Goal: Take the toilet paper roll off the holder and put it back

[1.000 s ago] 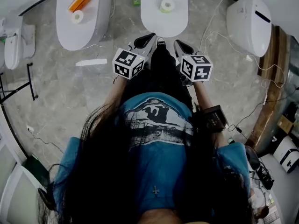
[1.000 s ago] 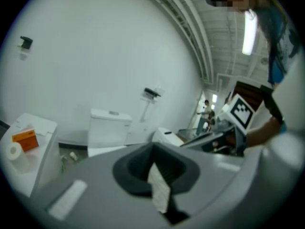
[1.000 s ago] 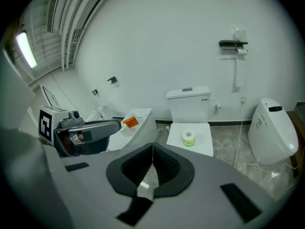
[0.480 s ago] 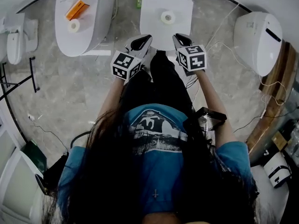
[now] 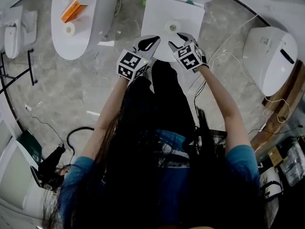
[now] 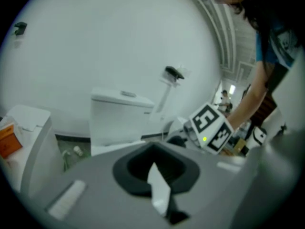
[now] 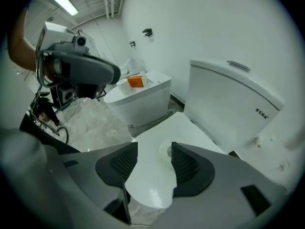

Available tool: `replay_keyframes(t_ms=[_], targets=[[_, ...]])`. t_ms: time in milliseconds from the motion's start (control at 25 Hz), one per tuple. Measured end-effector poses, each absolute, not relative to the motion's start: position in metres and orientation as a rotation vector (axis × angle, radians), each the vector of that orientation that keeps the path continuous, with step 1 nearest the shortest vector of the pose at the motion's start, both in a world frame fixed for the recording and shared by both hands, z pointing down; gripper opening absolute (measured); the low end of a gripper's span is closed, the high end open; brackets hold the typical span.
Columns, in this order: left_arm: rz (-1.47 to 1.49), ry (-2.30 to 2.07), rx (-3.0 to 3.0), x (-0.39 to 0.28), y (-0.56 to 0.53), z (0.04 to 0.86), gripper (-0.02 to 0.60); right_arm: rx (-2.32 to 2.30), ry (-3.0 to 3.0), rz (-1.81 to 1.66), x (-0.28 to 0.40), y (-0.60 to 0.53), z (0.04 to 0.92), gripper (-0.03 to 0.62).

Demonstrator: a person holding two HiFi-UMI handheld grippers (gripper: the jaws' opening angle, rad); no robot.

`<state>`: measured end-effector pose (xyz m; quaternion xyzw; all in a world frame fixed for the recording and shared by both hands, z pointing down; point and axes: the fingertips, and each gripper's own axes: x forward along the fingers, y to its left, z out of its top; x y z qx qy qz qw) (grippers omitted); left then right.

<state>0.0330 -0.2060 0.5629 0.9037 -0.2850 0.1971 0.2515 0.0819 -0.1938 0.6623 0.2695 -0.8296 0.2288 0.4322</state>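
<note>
Roll (image 5: 172, 26): small white paper cylinder, stood on end on a glossy white toilet lid (image 5: 159, 14).

Right gripper (image 7: 153, 157): grey shell, ribbed black pads. Jaws are partly parted, having just been opening. Nothing is gripped, and the roll is framed between them, untouched.

Left gripper (image 6: 155, 168): smooth black pads are closed together at the tips. Nothing is held.

A white toilet paper roll (image 5: 172, 26) stands on end on the closed toilet lid (image 5: 156, 30).
</note>
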Motion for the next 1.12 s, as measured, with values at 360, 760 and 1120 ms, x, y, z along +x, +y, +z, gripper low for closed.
replay_keyframes(t_ms=[360, 760, 1120], targets=[[0.579, -0.769, 2.404, 0.037, -0.232, 0.618, 0.000, 0.494, -1.918, 0.250, 0.085, -0.231, 0.768, 0.416], [0.551, -0.814, 2.341, 0.032, -0.236, 0.638, 0.000, 0.322, -1.761, 0.162, 0.087, -0.240, 0.835, 0.456], [0.559, -0.844, 2.322, 0.021, -0.232, 0.643, 0.000, 0.272, -1.729, 0.149, 0.081, -0.240, 0.848, 0.456]])
